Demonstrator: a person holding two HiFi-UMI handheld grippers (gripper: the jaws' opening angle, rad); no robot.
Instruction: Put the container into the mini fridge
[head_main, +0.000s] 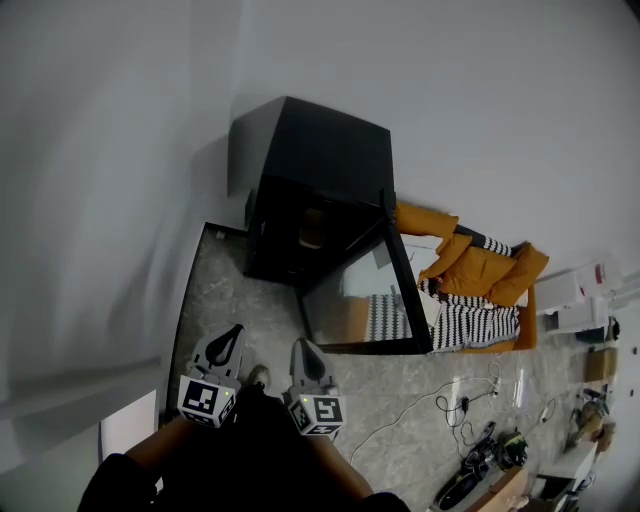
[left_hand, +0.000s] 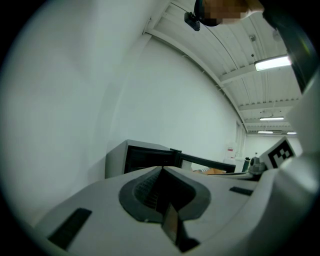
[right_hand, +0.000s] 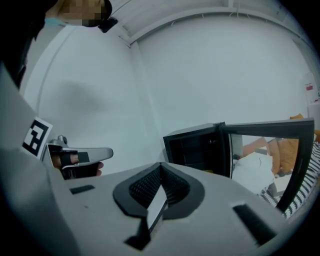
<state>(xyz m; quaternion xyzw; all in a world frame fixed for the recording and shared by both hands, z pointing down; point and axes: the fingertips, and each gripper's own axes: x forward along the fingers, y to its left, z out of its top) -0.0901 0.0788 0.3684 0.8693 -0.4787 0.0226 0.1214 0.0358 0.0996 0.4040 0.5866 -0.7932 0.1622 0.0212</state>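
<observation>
A black mini fridge stands on the floor against the wall, and its glass door is swung wide open toward me. Something small and brownish shows inside the dark compartment; I cannot tell what it is. My left gripper and right gripper are side by side close to my body, a short way in front of the fridge, both pointing at it. Both are shut with nothing in them. The left gripper looks at the fridge. The right gripper faces the open compartment.
An orange jacket and a striped cloth lie just right of the open door. Cables trail over the marbled floor at the right. White boxes and small clutter sit further right. A plain wall runs along the left.
</observation>
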